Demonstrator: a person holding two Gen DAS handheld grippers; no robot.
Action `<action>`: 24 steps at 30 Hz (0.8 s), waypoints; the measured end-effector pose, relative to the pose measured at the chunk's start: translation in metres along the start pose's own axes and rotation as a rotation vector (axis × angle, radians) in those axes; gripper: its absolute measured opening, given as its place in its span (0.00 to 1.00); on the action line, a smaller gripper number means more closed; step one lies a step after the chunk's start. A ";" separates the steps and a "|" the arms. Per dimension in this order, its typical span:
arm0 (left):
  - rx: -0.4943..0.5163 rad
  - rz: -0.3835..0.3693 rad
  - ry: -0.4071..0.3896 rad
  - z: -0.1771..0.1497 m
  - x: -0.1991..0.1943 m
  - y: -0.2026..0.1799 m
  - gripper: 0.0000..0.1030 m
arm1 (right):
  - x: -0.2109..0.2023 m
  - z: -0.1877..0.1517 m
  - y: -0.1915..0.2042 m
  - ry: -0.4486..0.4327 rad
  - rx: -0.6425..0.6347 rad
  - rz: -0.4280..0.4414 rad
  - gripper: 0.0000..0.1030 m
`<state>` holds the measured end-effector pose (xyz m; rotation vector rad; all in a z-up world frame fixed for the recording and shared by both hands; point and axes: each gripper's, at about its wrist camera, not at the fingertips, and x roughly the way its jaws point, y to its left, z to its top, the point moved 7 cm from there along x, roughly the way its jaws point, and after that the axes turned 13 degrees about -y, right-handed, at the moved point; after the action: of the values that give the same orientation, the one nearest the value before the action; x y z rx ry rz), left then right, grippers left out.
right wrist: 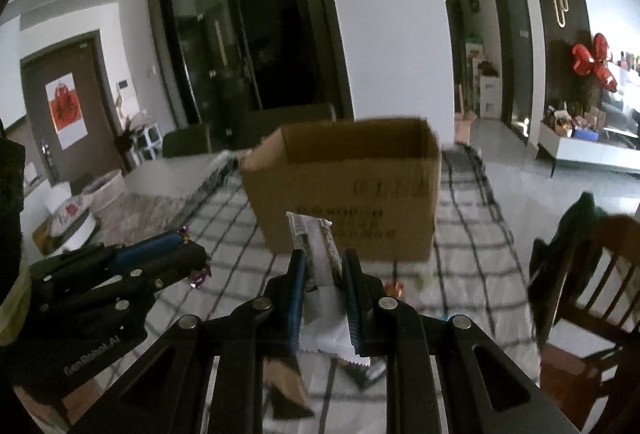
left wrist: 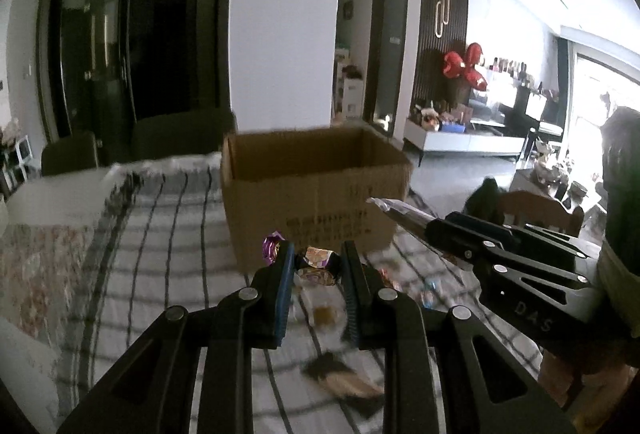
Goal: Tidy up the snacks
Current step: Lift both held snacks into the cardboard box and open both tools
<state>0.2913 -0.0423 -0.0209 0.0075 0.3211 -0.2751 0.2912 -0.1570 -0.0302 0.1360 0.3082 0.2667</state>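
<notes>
While both claws are clamping snacks, left gripper [left wrist: 316,266] pinching a candy [left wrist: 318,261], right gripper [right wrist: 323,274] a wrapped bar [right wrist: 314,234], carrying is underway; next, releasing over the box [left wrist: 312,190] at 12 o'clock.

— Left wrist view?
— Looks forward along the left gripper [left wrist: 316,266], angled down, near the checked tablecloth [left wrist: 160,234], facing the cardboard box [left wrist: 312,190].
— Right wrist view?
— Same heading from the right. Shares box [right wrist: 344,186], cloth, each other's gripper.
</notes>
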 end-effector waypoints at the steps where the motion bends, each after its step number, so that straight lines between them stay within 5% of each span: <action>1: 0.004 0.000 -0.009 0.005 0.003 0.001 0.23 | 0.003 0.005 -0.002 -0.009 0.003 -0.003 0.19; 14: 0.021 -0.013 -0.074 0.067 0.062 0.011 0.23 | 0.046 0.068 -0.022 -0.086 0.007 -0.023 0.19; 24: 0.022 -0.006 -0.040 0.079 0.116 0.025 0.23 | 0.090 0.084 -0.031 -0.078 -0.039 -0.036 0.19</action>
<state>0.4285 -0.0531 0.0174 0.0230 0.2787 -0.2848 0.4074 -0.1691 0.0186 0.1015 0.2277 0.2310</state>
